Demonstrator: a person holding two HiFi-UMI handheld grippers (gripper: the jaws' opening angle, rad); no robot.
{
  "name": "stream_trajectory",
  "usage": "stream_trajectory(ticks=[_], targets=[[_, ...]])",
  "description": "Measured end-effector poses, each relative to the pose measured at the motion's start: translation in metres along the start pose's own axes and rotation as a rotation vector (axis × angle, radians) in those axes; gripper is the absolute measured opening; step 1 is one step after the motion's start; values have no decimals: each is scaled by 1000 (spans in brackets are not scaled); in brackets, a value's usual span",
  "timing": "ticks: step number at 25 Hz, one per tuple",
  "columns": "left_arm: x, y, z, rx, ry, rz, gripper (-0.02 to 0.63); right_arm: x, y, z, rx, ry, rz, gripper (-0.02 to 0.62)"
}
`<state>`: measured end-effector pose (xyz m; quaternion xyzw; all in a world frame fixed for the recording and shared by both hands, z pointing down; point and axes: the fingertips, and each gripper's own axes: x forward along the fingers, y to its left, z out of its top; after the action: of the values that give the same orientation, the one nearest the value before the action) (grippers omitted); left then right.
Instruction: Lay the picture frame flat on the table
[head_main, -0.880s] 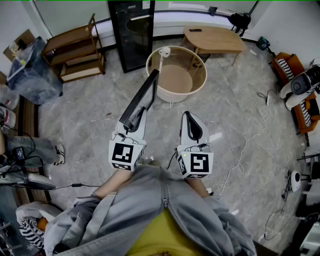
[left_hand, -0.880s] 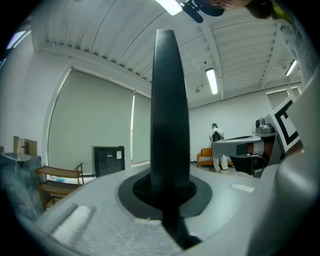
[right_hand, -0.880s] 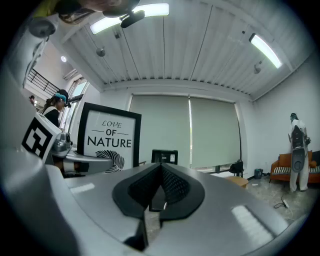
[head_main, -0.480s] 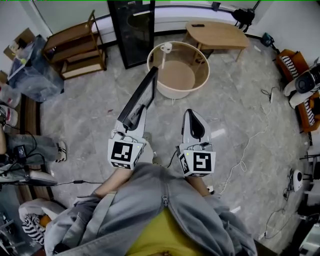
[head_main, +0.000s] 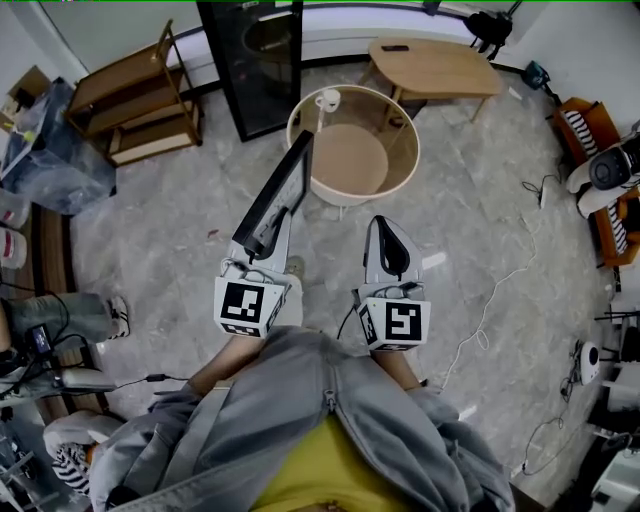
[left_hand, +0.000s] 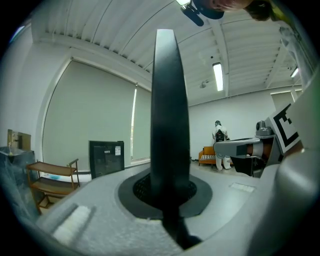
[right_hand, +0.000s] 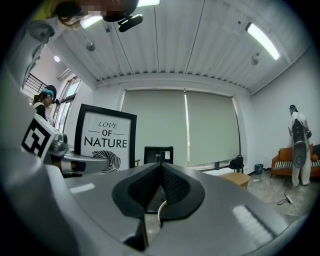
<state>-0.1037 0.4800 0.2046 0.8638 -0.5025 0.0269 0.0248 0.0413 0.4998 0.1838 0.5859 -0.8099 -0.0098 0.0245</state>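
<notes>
Frame and grip: the picture frame (head_main: 281, 192) stands clamped by its lower edge in the left hand-held gripper (head_main: 262, 248), whose jaws are closed tight on it.
Long axis: seen from the head it shows edge-on, a dark bar running from the jaws forward and a little to the right – in line with the gripper, not across it.
Facing: its printed side is turned to the person's right (the right gripper view reads the print plainly).
Other hand: the right hand-held gripper (head_main: 386, 240) is closed with nothing in it, level with the left one and just beside the frame's face, so it is the nearer free help.
What the move turns on: the frame is on edge and in the air, so my guess is it must be tipped onto one face as it comes down.
Surface: the round table (head_main: 348, 199) lies ahead, past the frame's far end; its raised rim may get in the way, and a small white object (head_main: 327, 99) stands at its far edge.
Room: a pale stone floor (head_main: 180, 250) is below – with a longer wooden table (head_main: 440, 68) farther back and cables (head_main: 490, 300) on the right.
</notes>
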Motion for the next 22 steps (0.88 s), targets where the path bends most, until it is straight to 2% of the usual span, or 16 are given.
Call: stream_trajectory(ticks=[12,22], targets=[[161,102,0,-13,29,-76,8,174,-42,-8,-1,37,-59,2],[236,138,-15,-35,44,-139,8,242,-68,-26,2,78,-122,0]])
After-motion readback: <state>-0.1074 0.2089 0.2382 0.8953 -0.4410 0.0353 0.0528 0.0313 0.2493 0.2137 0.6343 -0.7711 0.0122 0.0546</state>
